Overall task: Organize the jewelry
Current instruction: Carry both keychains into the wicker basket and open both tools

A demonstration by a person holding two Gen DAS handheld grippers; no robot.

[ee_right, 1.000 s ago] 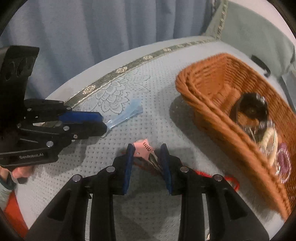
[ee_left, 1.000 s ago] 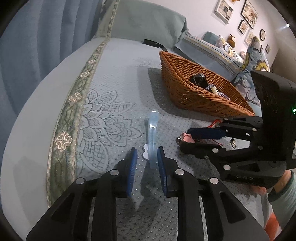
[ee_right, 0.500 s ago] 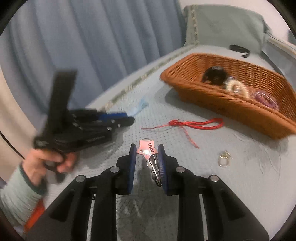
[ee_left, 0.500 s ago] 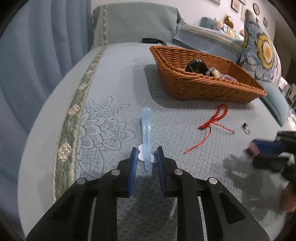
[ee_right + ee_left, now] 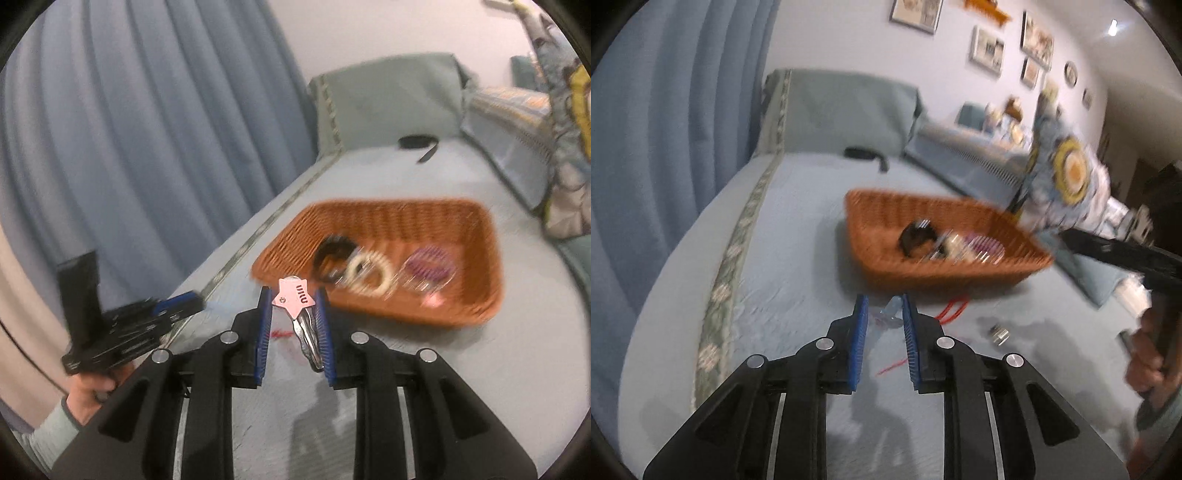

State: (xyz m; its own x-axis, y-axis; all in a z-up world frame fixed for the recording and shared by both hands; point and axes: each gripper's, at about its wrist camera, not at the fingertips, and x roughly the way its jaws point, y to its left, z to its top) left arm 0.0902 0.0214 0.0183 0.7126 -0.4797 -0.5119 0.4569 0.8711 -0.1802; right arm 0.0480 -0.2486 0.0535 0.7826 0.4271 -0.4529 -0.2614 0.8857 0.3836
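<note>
Bedspread (image 5: 480, 369) below; right gripper (image 5: 293, 317) grips star clip (image 5: 294, 297) (basket (image 5: 480, 295) beyond).

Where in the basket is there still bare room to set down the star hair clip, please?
Inside the wicker basket, the far half toward the curtain side is bare weave. The near half is crowded: a black ring, a cream ring and a purple scrunchie lie in a row. The right gripper holds the star hair clip just before the near rim.
</note>
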